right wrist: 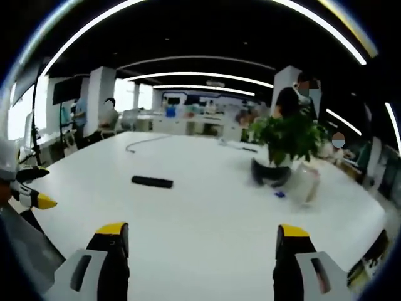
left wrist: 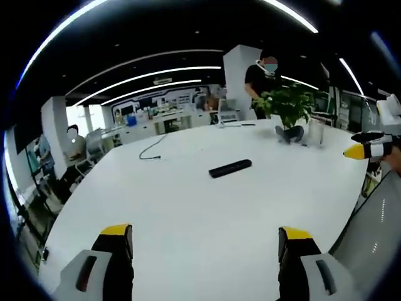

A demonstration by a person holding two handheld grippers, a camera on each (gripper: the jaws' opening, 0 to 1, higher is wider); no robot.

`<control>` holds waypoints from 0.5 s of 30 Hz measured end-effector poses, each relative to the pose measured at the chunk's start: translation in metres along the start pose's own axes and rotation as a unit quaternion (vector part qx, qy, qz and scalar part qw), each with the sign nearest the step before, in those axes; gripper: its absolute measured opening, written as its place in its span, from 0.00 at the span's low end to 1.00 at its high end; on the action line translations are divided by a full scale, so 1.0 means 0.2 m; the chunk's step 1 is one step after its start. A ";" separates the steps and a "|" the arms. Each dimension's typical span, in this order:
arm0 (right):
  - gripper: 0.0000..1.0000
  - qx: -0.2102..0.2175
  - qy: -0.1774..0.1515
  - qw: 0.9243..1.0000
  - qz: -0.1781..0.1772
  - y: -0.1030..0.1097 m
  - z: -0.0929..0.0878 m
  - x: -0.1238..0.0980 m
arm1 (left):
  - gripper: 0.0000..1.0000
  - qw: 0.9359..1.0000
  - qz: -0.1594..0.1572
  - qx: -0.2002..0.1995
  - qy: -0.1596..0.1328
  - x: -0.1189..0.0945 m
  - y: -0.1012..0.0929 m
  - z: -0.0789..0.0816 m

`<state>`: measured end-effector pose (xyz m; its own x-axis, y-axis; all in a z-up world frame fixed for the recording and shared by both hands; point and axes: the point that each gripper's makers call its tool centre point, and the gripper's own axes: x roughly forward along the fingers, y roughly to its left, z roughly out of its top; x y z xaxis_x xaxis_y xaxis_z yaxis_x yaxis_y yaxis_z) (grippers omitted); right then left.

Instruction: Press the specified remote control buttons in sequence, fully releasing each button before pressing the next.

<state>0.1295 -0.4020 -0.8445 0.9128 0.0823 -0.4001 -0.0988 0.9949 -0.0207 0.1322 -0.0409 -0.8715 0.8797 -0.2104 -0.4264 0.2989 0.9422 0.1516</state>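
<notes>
In the left gripper view, the left gripper [left wrist: 205, 241] has its yellow-tipped fingers [left wrist: 116, 233] spread wide with nothing between them, hanging over the near part of the white bench [left wrist: 188, 213]. Ahead of those fingers, well apart from them and a little toward the right one, the black remote control [left wrist: 230, 168] lies flat on the bench top, slightly skewed. Beyond it and to the left a thin dark cable [left wrist: 150, 149] trails across the surface. Farther off, past the right finger's side, a potted plant [left wrist: 289, 108] stands on the bench with a clear container [left wrist: 315, 133] just beside it. At the right edge, the other gripper's yellow tip [left wrist: 354, 151] reaches in above the bench edge. Behind the plant a person in a dark top [left wrist: 257, 84] stands by a white pillar.

In the right gripper view, the right gripper [right wrist: 197, 241] likewise holds its fingers [right wrist: 113, 229] wide apart and empty above the bench [right wrist: 200, 213]. The remote control [right wrist: 151, 182] lies ahead of the left finger, well clear of it. The cable [right wrist: 141, 143] lies beyond. Ahead of the right finger stands the potted plant [right wrist: 285, 141], the clear container [right wrist: 306, 183] touching or just beside its pot, a small blue scrap [right wrist: 279, 194] near them. The other gripper's yellow tip [right wrist: 44, 201] shows at the left edge.
</notes>
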 end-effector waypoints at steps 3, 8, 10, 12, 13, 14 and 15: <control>0.94 0.004 0.000 1.000 0.004 0.01 0.01 0.02 | 1.00 1.000 -0.008 -0.006 0.011 0.00 -0.01 -0.02; 0.94 -0.015 0.002 1.000 0.003 0.02 0.00 0.02 | 1.00 1.000 -0.010 -0.008 0.005 0.01 -0.01 -0.01; 0.94 -0.011 0.006 1.000 0.004 0.02 -0.02 0.03 | 1.00 1.000 -0.009 -0.013 0.003 0.01 -0.01 0.00; 0.94 -0.015 0.013 1.000 0.003 0.02 -0.03 0.03 | 1.00 1.000 0.001 -0.021 -0.006 0.00 0.02 0.01; 0.94 -0.017 0.015 1.000 0.003 0.03 -0.03 0.03 | 1.00 1.000 0.005 -0.028 -0.010 -0.01 0.03 0.02; 0.94 -0.022 0.021 1.000 0.008 0.04 -0.04 0.04 | 1.00 0.999 0.012 -0.048 -0.013 -0.01 0.05 0.02; 0.94 -0.027 0.023 0.999 0.012 0.05 -0.05 0.04 | 1.00 0.998 0.015 -0.054 -0.014 -0.01 0.06 0.02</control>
<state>0.1318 -0.3926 -0.8567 0.8911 0.1013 -0.4423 -0.1416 0.9882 -0.0591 0.1354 -0.0299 -0.8644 0.8982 -0.1881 -0.3973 0.2323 0.9704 0.0656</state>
